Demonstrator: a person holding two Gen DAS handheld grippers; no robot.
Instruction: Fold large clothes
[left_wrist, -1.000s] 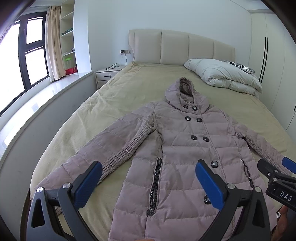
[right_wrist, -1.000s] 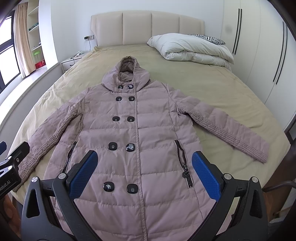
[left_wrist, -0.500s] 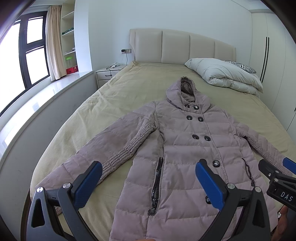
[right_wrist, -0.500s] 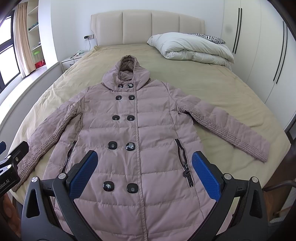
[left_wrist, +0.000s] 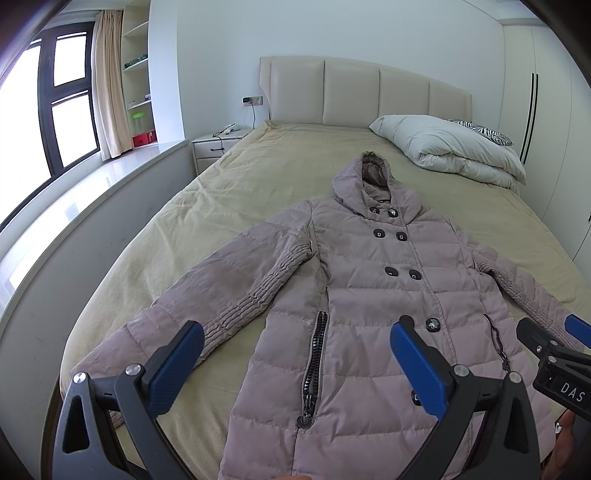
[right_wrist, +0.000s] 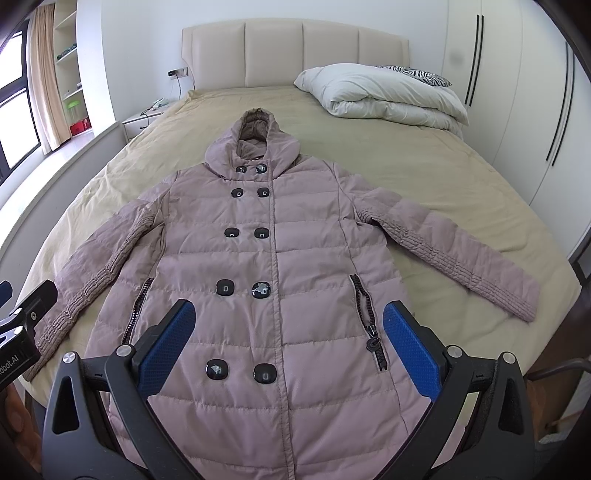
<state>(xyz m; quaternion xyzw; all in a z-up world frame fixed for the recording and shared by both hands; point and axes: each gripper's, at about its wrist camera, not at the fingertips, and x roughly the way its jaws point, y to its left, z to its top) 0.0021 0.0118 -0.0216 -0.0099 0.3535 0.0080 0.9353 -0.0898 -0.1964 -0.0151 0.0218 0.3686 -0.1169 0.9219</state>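
Observation:
A mauve hooded puffer coat (left_wrist: 373, 295) (right_wrist: 273, 251) lies flat and front-up on the bed, buttoned, hood toward the headboard, both sleeves spread out to the sides. My left gripper (left_wrist: 297, 354) hovers open above the coat's lower left part, near its left pocket zipper (left_wrist: 314, 365). My right gripper (right_wrist: 288, 332) hangs open over the lower front, between the bottom button rows, with nothing between its blue pads. Each gripper shows at the edge of the other's view. The coat's hem is hidden below both views.
The bed (left_wrist: 240, 192) has a beige cover and a padded headboard (right_wrist: 295, 55). A folded white duvet (right_wrist: 388, 96) and a zebra pillow lie at the far right. A nightstand (left_wrist: 218, 146), window ledge and shelves stand left; wardrobe doors (right_wrist: 517, 92) right.
Both views have crept slightly forward and the coat sits a touch lower in the left wrist view. The coat itself has not moved and both grippers stay open.

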